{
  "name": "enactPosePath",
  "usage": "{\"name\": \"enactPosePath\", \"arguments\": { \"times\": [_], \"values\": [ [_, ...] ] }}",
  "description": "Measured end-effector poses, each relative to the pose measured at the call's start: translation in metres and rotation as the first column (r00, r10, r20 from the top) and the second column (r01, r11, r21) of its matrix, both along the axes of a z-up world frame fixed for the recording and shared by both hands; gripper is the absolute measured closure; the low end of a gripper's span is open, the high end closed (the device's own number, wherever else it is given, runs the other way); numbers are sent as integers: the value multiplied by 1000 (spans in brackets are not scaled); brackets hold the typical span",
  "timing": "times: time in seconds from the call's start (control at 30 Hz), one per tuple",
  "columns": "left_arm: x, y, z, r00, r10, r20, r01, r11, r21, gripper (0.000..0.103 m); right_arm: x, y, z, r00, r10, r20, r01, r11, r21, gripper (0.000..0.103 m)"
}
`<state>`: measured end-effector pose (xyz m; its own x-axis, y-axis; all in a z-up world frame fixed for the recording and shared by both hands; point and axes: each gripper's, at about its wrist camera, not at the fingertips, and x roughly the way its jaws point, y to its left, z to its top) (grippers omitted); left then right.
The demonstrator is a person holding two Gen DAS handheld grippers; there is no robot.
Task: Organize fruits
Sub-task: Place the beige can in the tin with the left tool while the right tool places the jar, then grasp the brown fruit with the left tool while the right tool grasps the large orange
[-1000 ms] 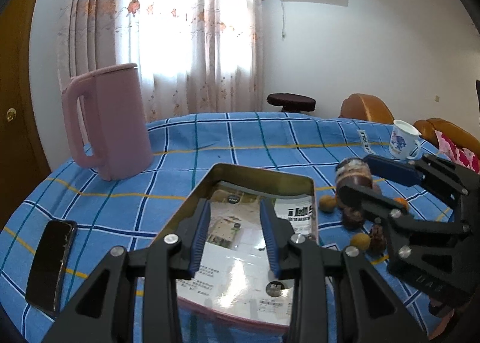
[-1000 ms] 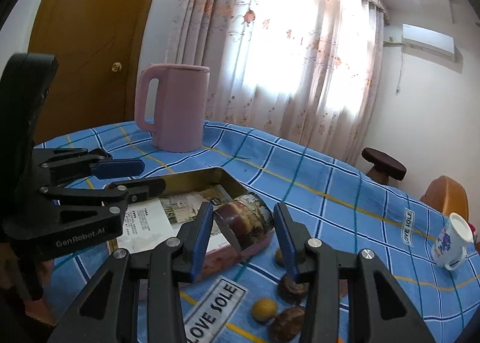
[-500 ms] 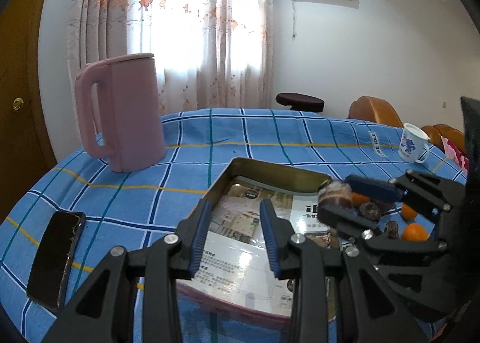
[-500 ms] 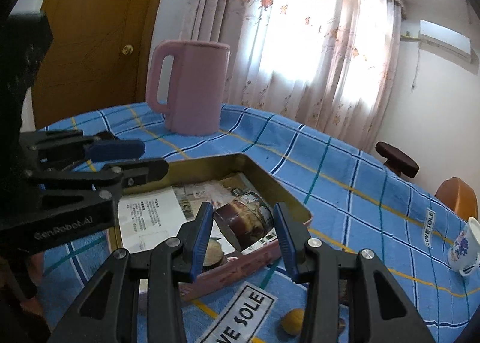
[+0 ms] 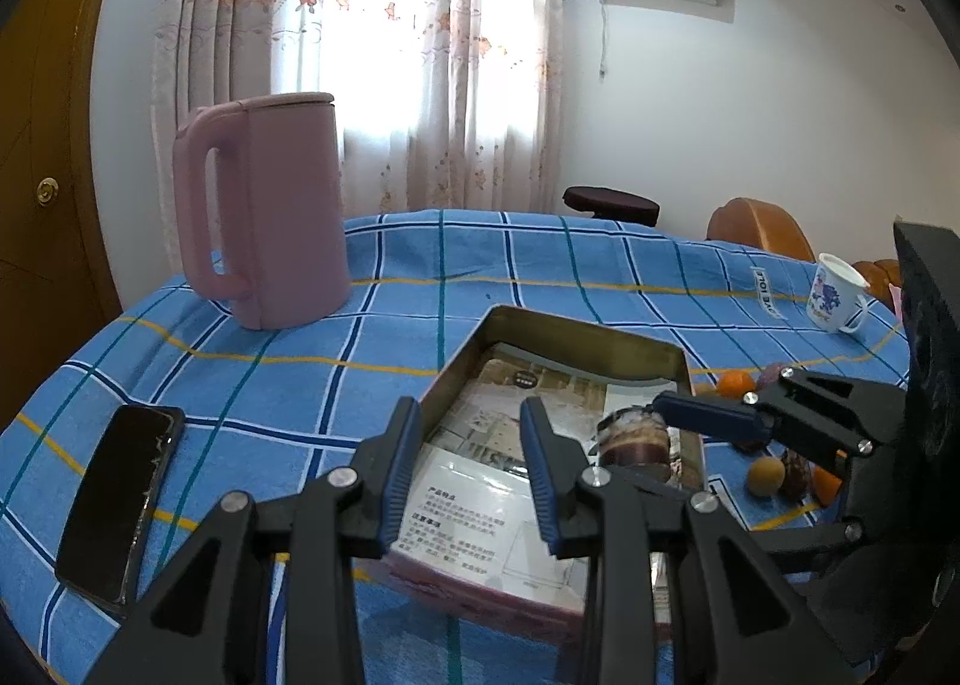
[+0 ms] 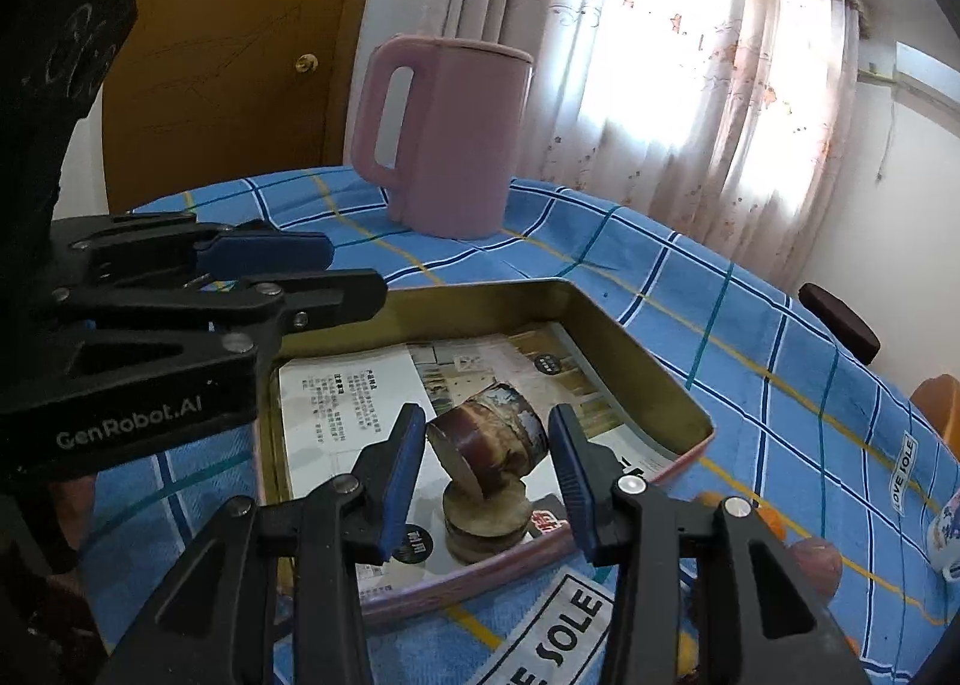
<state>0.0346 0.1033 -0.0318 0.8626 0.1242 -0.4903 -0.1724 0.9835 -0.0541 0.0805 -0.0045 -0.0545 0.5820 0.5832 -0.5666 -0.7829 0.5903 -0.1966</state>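
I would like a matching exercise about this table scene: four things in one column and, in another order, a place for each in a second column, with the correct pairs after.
Things:
1. pink jug
2. black phone
3. white cup
4. dark purple cut piece

Places:
A. lying flat on the cloth, left of the tin tray
B. inside the tin tray, leaning on another piece
C. upright on the cloth, beyond the tray, near the curtain
D. on the far right part of the cloth

Pairs: 1-C, 2-A, 3-D, 4-B
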Motion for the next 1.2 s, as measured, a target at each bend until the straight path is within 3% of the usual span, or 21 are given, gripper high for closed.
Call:
{"name": "enactPosePath", "arguments": {
  "times": [0.1,0.73,0.97,1.2],
  "values": [
    [-1,-1,0,1000,-1,3,1,1000,-2,67,-1,-2,1,1000,-13,12,12,1000,9,40],
    [-2,-12,6,1000,-16,16,16,1000,7,65,-9,-23,6,991,-106,81,105,994,17,35],
    [-5,-28,11,999,-32,34,31,999,25,42,-15,-43,9,985,-140,99,138,990,23,35],
    [-2,-47,12,997,-66,28,65,997,43,37,-12,-70,13,978,-190,86,186,981,52,35]
  ]
}}
